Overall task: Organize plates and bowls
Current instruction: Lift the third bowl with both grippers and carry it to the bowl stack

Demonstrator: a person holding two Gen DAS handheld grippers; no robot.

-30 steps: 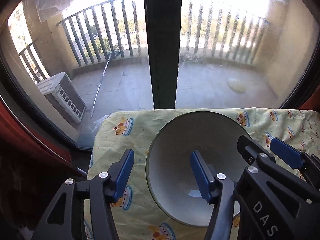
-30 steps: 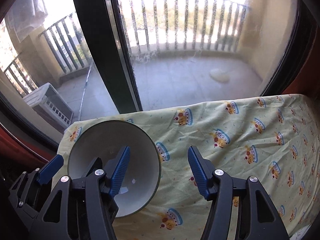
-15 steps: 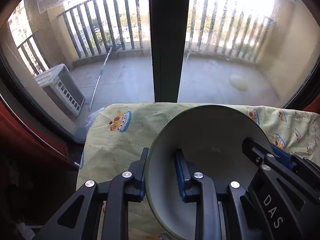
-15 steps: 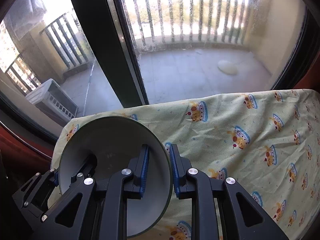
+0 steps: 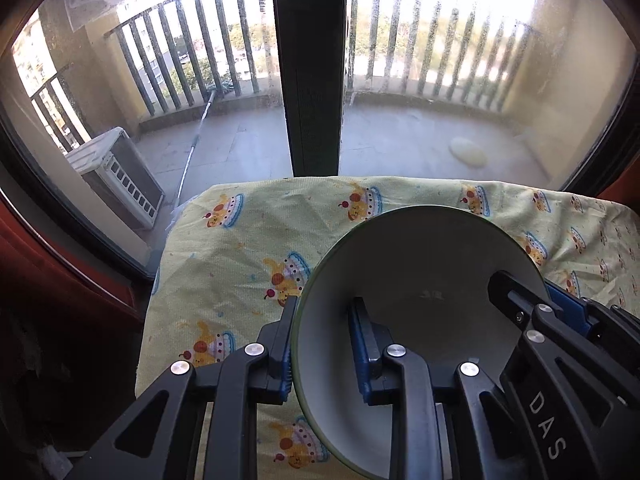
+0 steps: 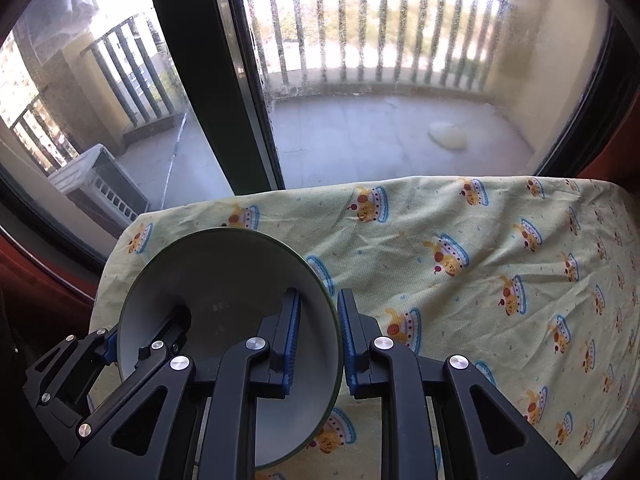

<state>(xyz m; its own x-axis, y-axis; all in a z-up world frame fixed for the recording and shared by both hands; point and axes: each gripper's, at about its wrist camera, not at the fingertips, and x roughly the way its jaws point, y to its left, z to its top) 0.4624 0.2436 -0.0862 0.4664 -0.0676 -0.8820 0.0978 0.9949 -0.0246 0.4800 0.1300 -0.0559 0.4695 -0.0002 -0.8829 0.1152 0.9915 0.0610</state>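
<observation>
A pale bowl [image 5: 420,272] with a thin green rim sits tilted over the yellow printed tablecloth [image 5: 240,264]. My left gripper [image 5: 322,314] is shut on its left rim, one blue pad inside the bowl and one outside. My right gripper [image 6: 319,306] is shut on the opposite rim of the same bowl [image 6: 224,280] in the same way. Each gripper shows in the other's view: the right gripper [image 5: 560,308] at the bowl's far side, the left gripper [image 6: 132,340] at the lower left. The bowl's underside is hidden.
The cloth-covered table [image 6: 500,280] ends at the far edge against a large window with a dark upright frame [image 5: 310,80]; a balcony lies beyond the glass. The table's left edge [image 5: 156,300] drops off beside the bowl. Cloth stretches away to the right.
Both grippers went from wide apart around the bowl's rim to shut on it. The bowl now fills more of both views.
</observation>
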